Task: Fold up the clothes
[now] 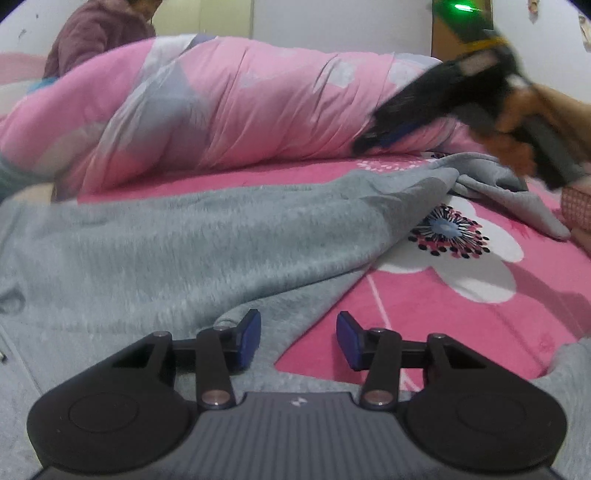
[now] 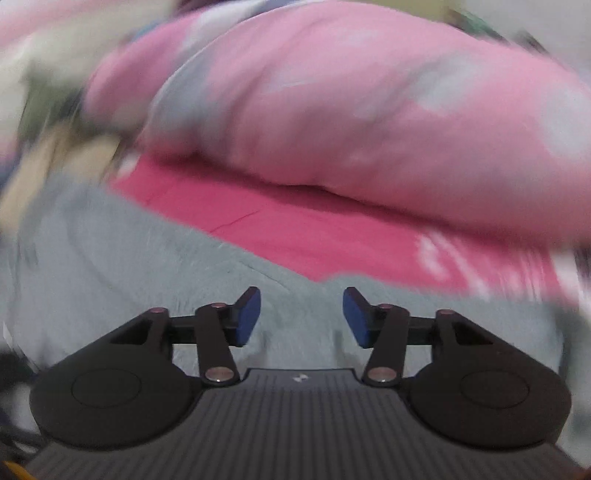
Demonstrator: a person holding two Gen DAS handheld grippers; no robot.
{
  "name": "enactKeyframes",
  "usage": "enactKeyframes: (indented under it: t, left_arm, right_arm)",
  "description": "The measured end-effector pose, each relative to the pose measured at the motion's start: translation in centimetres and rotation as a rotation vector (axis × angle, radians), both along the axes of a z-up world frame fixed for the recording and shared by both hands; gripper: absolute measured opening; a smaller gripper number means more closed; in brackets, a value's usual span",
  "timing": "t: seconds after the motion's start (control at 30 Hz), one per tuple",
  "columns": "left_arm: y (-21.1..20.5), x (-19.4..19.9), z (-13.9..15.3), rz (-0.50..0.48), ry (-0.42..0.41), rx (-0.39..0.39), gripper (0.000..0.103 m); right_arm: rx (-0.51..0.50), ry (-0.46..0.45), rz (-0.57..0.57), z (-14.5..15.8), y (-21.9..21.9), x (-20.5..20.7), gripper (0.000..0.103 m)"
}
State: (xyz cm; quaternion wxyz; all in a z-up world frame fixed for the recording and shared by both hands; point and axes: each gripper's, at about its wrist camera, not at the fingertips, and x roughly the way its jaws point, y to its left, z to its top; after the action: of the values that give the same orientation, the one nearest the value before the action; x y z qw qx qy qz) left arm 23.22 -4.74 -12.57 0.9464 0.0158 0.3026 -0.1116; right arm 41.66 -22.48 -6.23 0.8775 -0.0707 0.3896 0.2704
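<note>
Grey fleecy garment (image 1: 177,251) sprawls across the lower and middle left of the left wrist view, on a pink flowered bedspread (image 1: 461,306). One part trails toward the right of the frame and ends in a rumpled tip (image 1: 517,199); can't tell if that is a sleeve or a leg. A diagonal edge (image 1: 332,299) runs from mid-frame down toward the left gripper.

Left gripper (image 1: 298,340): fingers apart, nothing between them, hovering low over that diagonal edge at bottom centre. Right gripper (image 2: 301,317): fingers apart too, empty, over grey fabric (image 2: 147,277) at the bottom of its own view, which is heavily blurred. In the left wrist view it shows at upper right, held by a hand (image 1: 517,125), above the trailing part.

Handling, judged: soft, limp, light, fuzzy nap so pads should bite well, no slip worry. It will sag and drag rather than hold shape, so pinch at hems or corners, not mid-panel. The diagonal edge and the trailing tip look like the clearest grabs. Thick pile may bunch, and a deep pinch risks catching the bedspread beneath.

Pink and grey rolled quilt (image 1: 229,110) lies behind; a person in a mauve top (image 1: 96,33) sits at upper left.
</note>
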Motion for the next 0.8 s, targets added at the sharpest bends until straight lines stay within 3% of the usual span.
enactKeyframes:
  t: [0.13,0.2,0.33,0.47,0.53,0.63,0.7,0.8]
  left_arm:
    - [0.9,0.2,-0.3,0.0,0.02,-0.051,0.047]
    - [1.1,0.1,-0.4,0.0,0.022,-0.071,0.047]
    - [1.8,-0.1,-0.4,0.002,0.018,-0.112,0.047]
    - [2.2,-0.1,-0.5,0.005,0.016,-0.14,0.047]
    - [2.3,-0.2,-0.5,0.006,0.015,-0.148,0.047]
    - [2.5,-0.2,-0.5,0.007,0.014,-0.158,0.047]
    - [2.6,-0.2,-0.4,0.009,0.015,-0.163,0.047]
    - [2.6,-0.2,-0.4,0.018,0.014,-0.164,0.047]
  right_arm:
    - [-0.152,0.01,0.242,-0.1,5.7,4.3,0.06]
    - [-0.175,0.02,0.32,-1.1,8.7,5.3,0.068]
    - [-0.156,0.027,0.373,-2.8,13.4,6.9,0.071]
    - [-0.173,0.04,0.391,-4.9,15.7,7.5,0.087]
    - [-0.186,0.016,0.381,-4.7,16.1,7.3,0.085]
    - [-0.213,-0.03,0.36,-3.6,16.6,6.6,0.054]
    - [-0.231,-0.061,0.346,-2.9,17.0,6.1,0.007]
    - [-0.256,-0.11,0.325,-1.8,17.5,5.5,0.005]
